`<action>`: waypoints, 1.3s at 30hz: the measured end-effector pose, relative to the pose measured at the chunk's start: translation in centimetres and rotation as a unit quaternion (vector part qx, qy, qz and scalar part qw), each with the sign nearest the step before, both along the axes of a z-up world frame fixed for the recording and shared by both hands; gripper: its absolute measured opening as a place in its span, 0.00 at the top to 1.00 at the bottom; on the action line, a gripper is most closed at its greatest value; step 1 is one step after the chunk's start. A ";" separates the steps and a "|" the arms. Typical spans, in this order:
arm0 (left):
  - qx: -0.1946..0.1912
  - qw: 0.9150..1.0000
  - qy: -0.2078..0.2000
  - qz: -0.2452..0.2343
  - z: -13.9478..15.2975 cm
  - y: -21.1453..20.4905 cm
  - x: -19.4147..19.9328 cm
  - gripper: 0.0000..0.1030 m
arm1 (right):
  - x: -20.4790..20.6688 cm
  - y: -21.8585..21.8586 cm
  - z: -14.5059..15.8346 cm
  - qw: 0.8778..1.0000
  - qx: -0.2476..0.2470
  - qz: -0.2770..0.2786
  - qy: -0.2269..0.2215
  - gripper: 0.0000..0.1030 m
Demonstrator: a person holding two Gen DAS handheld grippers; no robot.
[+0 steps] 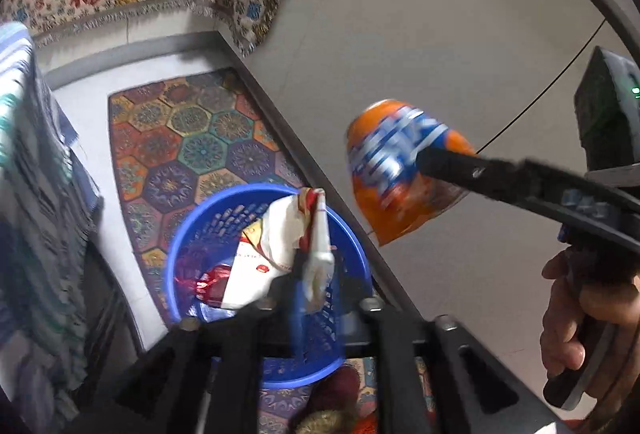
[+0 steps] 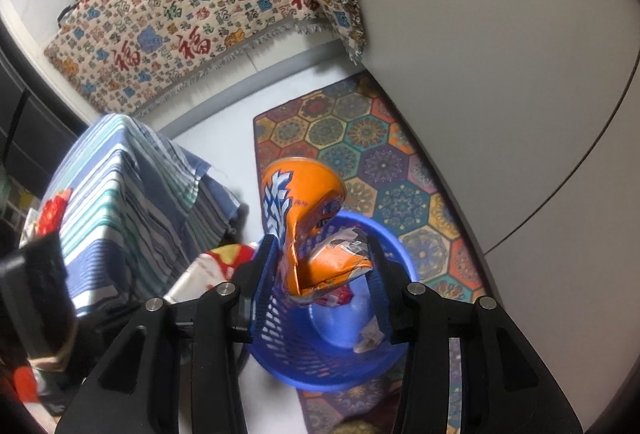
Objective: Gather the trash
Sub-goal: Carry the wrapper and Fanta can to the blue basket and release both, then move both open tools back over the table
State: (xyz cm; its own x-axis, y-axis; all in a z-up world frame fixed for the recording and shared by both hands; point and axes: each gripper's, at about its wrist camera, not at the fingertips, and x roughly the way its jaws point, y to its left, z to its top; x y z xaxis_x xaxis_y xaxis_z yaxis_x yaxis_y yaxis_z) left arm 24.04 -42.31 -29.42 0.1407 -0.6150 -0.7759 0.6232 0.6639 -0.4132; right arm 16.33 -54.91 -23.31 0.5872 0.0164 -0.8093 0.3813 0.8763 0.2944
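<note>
A blue plastic basket (image 1: 200, 234) stands on the rug beside the grey table. My left gripper (image 1: 324, 274) hangs over its rim, blurred, fingers apart. A white and red wrapper (image 1: 276, 246) sits loose at the fingers, over the basket. My right gripper (image 2: 320, 240) is held above the same basket (image 2: 280, 334), jaws spread. A crumpled orange snack bag (image 2: 304, 202) stands loosely between them, its edges brushing both fingers. In the left wrist view the bag (image 1: 384, 194) is blurred behind one right finger (image 1: 460, 166), with a hand (image 1: 580, 314) on the handle.
The basket holds a red wrapper (image 1: 212, 286) and a small scrap (image 2: 368, 342). A hexagon-patterned rug (image 2: 380, 154) lies under it. The grey table top (image 1: 440, 34) runs along the right. A striped cloth-covered seat (image 2: 120, 194) stands left, a patterned throw (image 2: 180, 14) behind.
</note>
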 end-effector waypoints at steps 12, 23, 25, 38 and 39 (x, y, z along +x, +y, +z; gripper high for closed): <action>-0.024 0.998 -0.045 0.037 3.9 2.8 -0.9 0.34 | -1.9 -0.2 3.7 0.996 -0.064 -0.042 -0.055 0.16; -0.017 0.993 -0.085 0.077 10.5 16.5 -4.7 0.34 | -0.9 5.8 7.4 0.979 -0.190 -0.015 -0.078 0.06; -0.001 0.991 -0.090 0.103 10.4 20.3 -5.0 0.34 | -0.3 8.4 8.2 0.974 -0.208 0.009 -0.084 0.06; 0.127 0.954 -0.105 0.252 9.3 40.4 -6.2 0.34 | 5.4 31.8 6.4 0.966 -0.085 0.233 -0.078 0.06; 0.133 0.952 -0.101 0.257 8.9 41.5 -6.1 0.34 | 5.7 33.3 5.6 0.963 -0.077 0.249 -0.066 0.06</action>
